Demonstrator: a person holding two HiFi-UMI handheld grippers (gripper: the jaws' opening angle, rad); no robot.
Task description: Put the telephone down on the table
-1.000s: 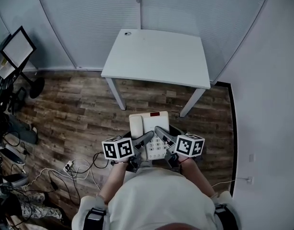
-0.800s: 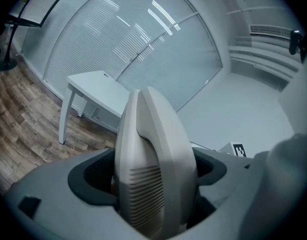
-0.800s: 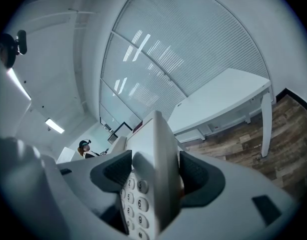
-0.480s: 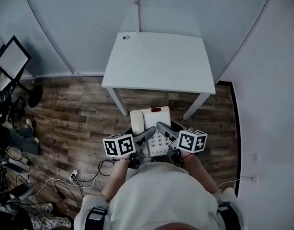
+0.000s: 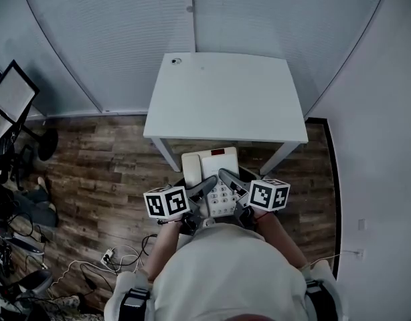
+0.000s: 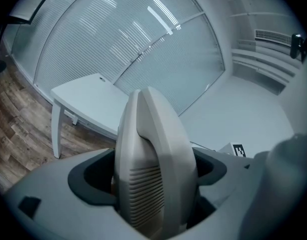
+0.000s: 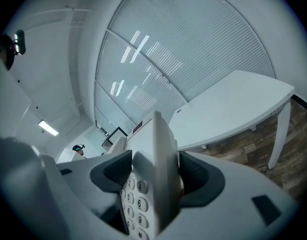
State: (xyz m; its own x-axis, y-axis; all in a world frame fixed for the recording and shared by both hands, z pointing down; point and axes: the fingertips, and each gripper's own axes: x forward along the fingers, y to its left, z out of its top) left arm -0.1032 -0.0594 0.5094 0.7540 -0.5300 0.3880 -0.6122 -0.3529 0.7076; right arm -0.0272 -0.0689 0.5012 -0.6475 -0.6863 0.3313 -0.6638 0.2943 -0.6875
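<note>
A cream-white desk telephone (image 5: 212, 172) with keypad and handset hangs in the air in front of my body, just short of the white table (image 5: 225, 95). My left gripper (image 5: 200, 191) is shut on its handset side (image 6: 153, 169). My right gripper (image 5: 231, 182) is shut on its keypad edge (image 7: 153, 179). In the head view the phone's far end overlaps the table's near edge, above the wooden floor. The table (image 6: 88, 101) (image 7: 233, 106) lies ahead in both gripper views, its top bare apart from a small round grommet (image 5: 176, 61) at the far left corner.
Glass partition walls with blinds (image 5: 125, 32) stand behind the table. A monitor on a stand (image 5: 11, 95), chair bases and loose cables (image 5: 112, 253) sit on the wooden floor at the left. A white wall (image 5: 373, 146) runs along the right.
The table has drawn nearer and lower in the head view as I moved toward it. Both grippers keep the same hold on the telephone.
</note>
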